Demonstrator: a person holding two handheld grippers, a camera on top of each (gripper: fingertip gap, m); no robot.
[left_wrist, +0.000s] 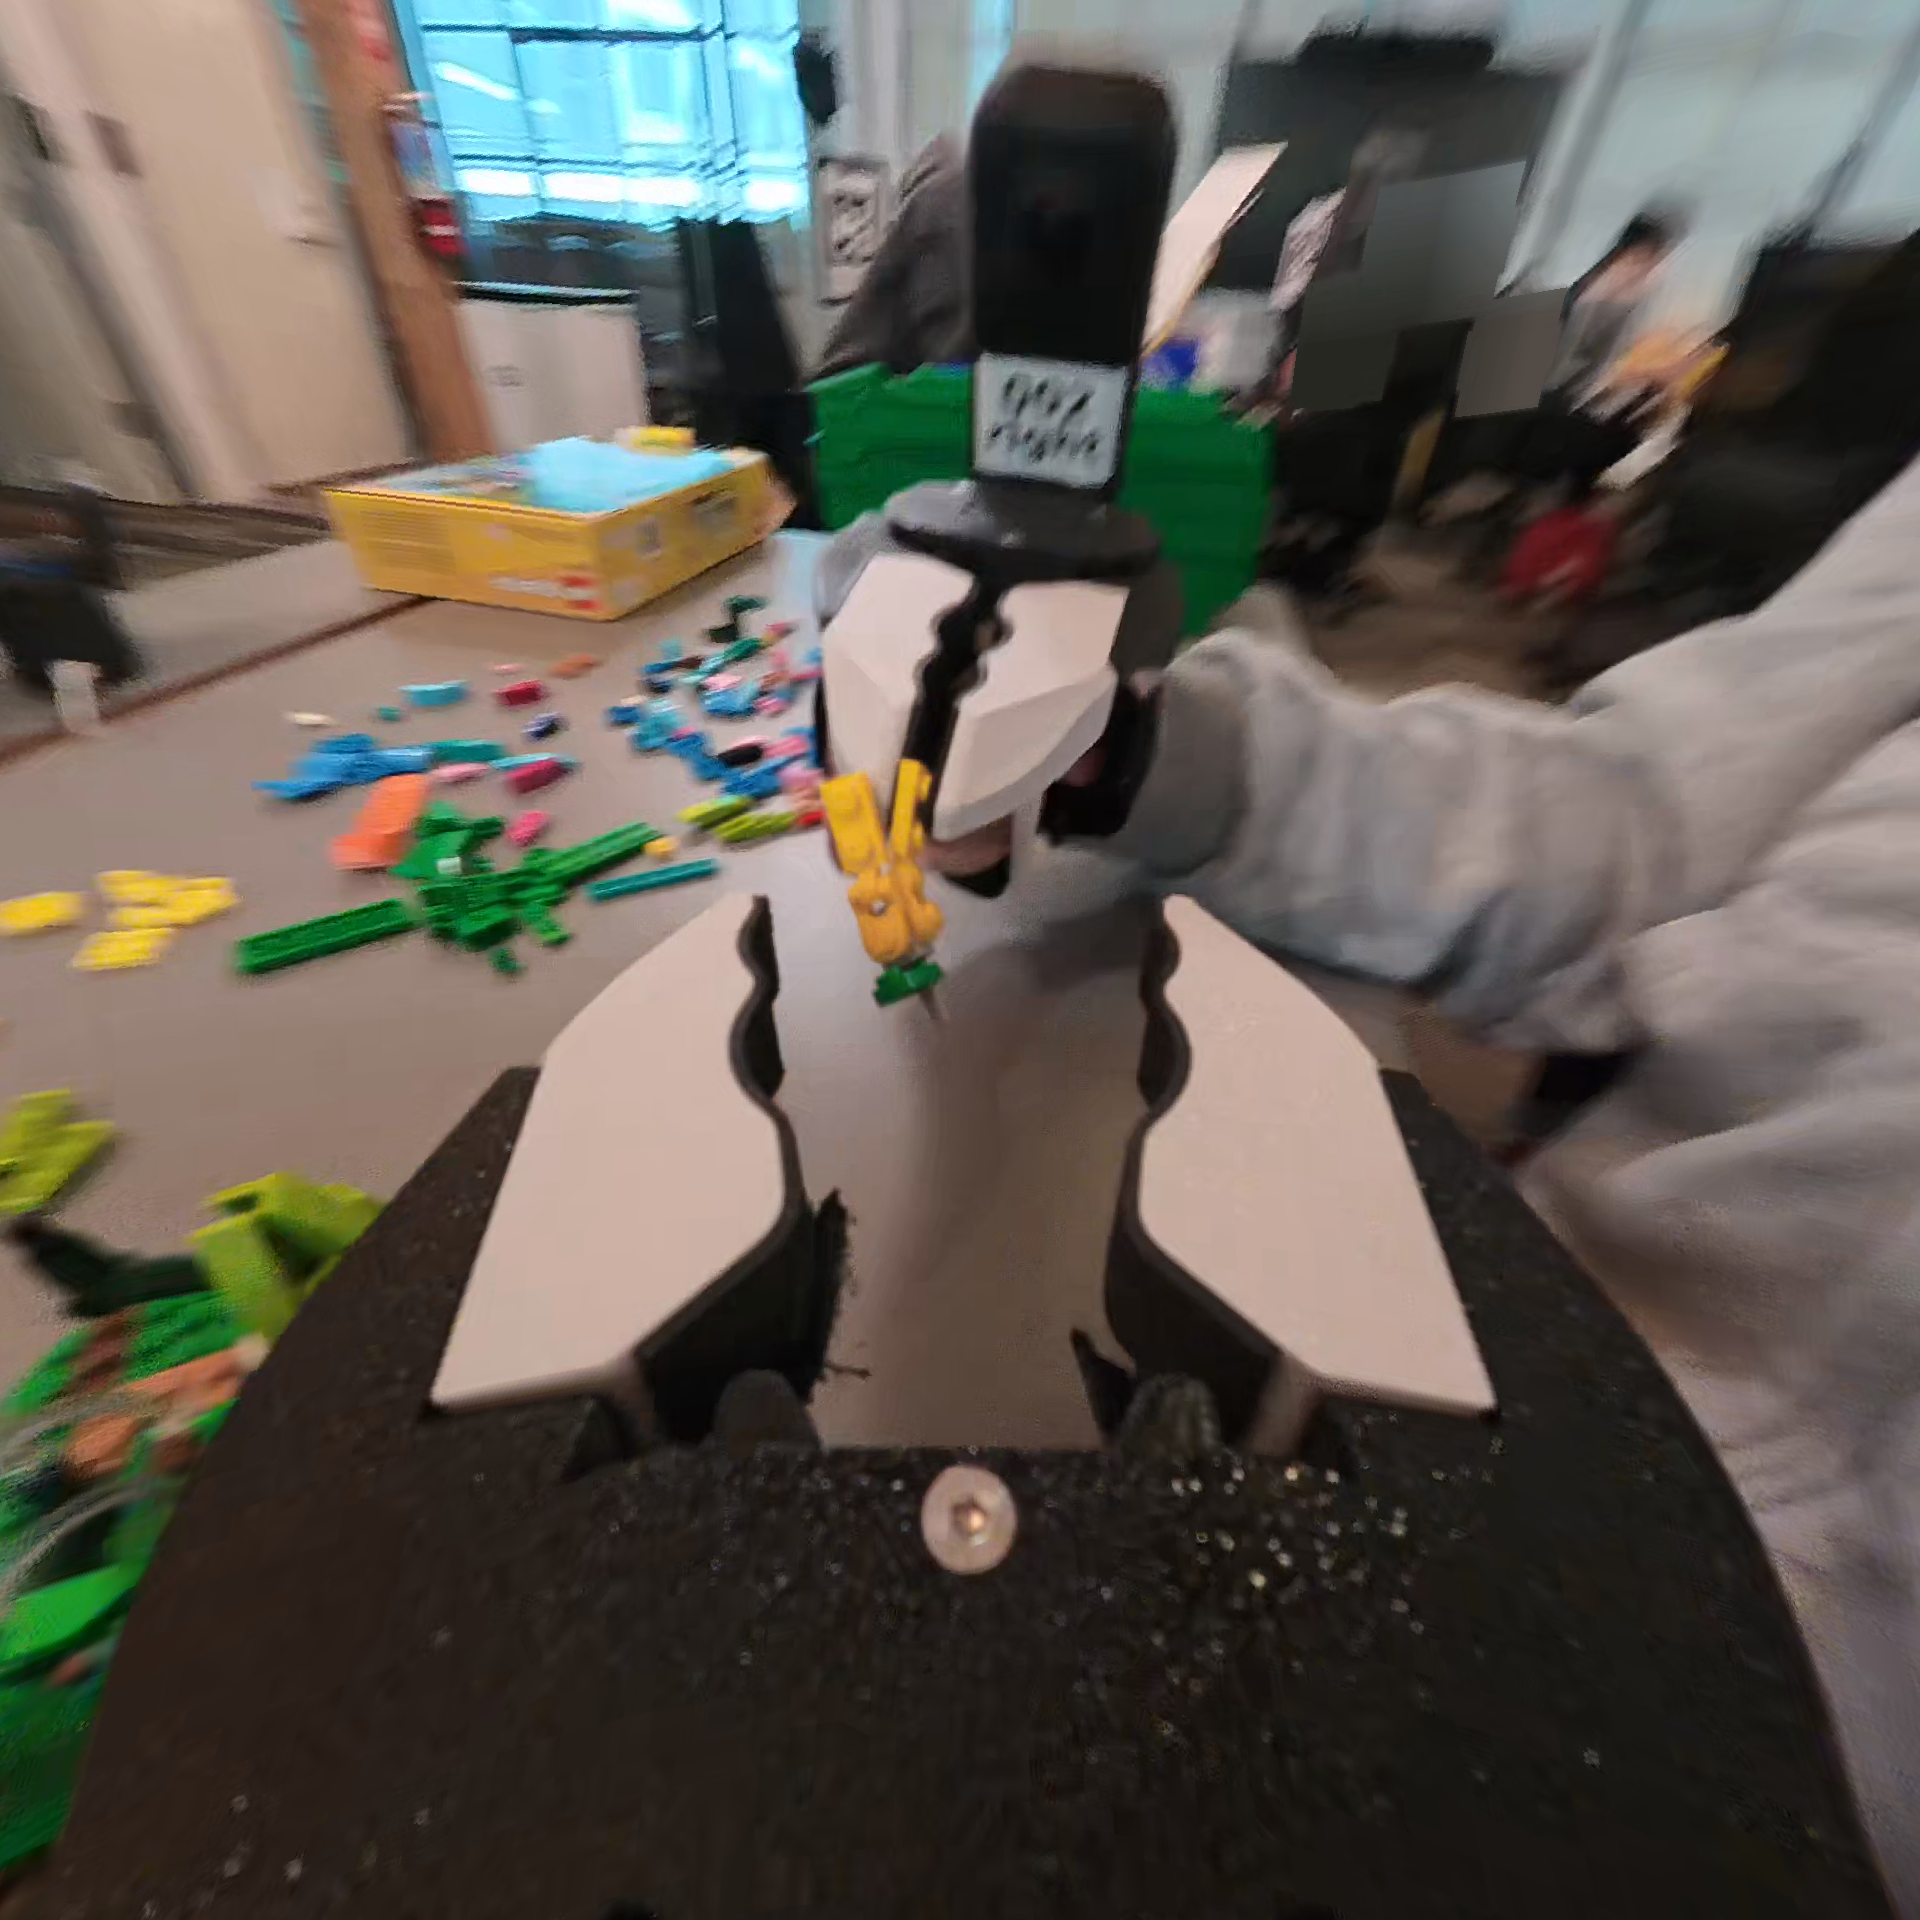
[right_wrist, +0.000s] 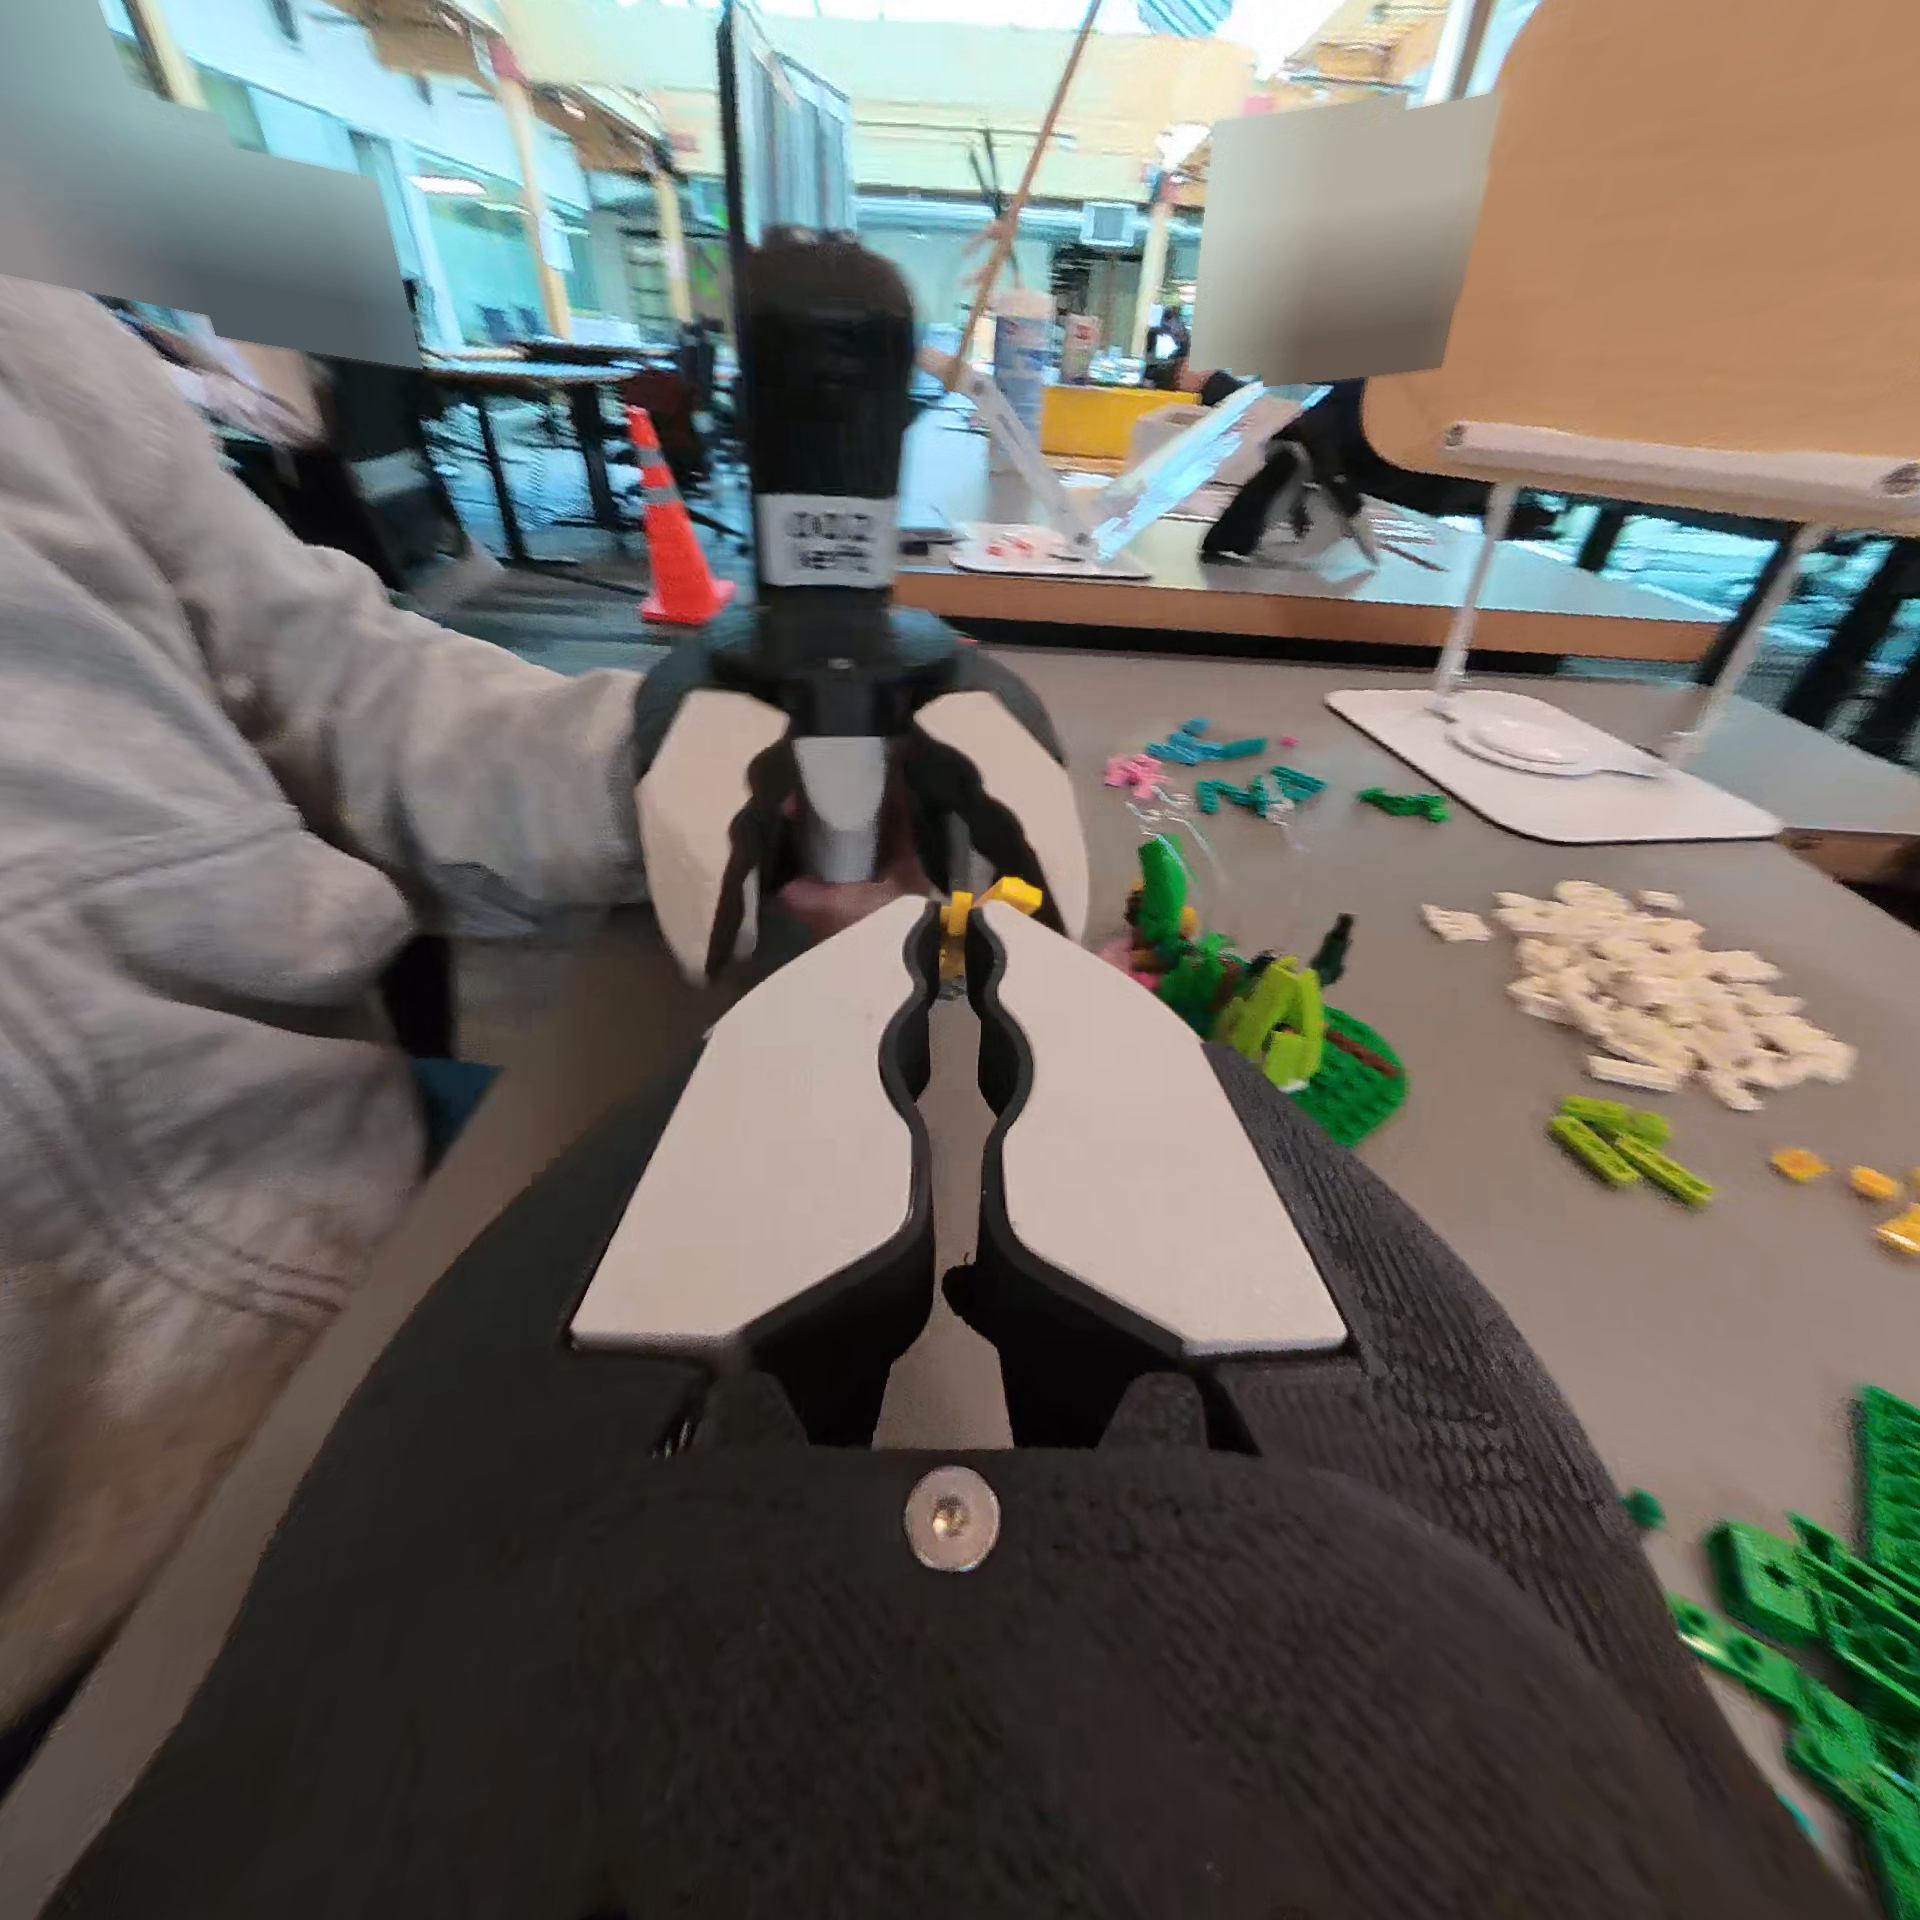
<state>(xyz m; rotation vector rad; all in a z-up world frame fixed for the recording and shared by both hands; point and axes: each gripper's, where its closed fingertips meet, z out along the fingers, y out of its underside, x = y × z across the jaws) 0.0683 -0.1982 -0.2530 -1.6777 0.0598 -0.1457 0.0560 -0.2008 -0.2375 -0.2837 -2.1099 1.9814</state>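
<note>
Fingers of my left gripper (left_wrist: 961, 1039) stand wide apart with nothing between them but bare grey tabletop (left_wrist: 312, 1091); it sits low and points level across the table at the other tool. My right gripper (right_wrist: 958, 935) is pinched nearly closed on a small yellow toy-brick assembly with a green leaf piece and a thin stem at its lower end (left_wrist: 888, 883). In the left wrist view that assembly hangs down from the right gripper's tips, clear of the table, just ahead of my left fingertips and not touching them. In the right wrist view only a bit of yellow shows between and past the tips.

The two grippers face each other nose to nose, close together. A hand in a light grey sleeve (left_wrist: 1455, 821) reaches in from the right of the left wrist view, forearm roughly level, wrist bent down to tilt the right gripper toward the table.

Beside the left gripper stands a green brick model on a green base (right_wrist: 1288, 1018). Loose bricks lie around: a green heap (left_wrist: 488, 894), blue and pink ones (left_wrist: 717, 707), yellow ones (left_wrist: 135, 914), a white pile (right_wrist: 1662, 997). A yellow cardboard box (left_wrist: 561, 530) sits farther back.
</note>
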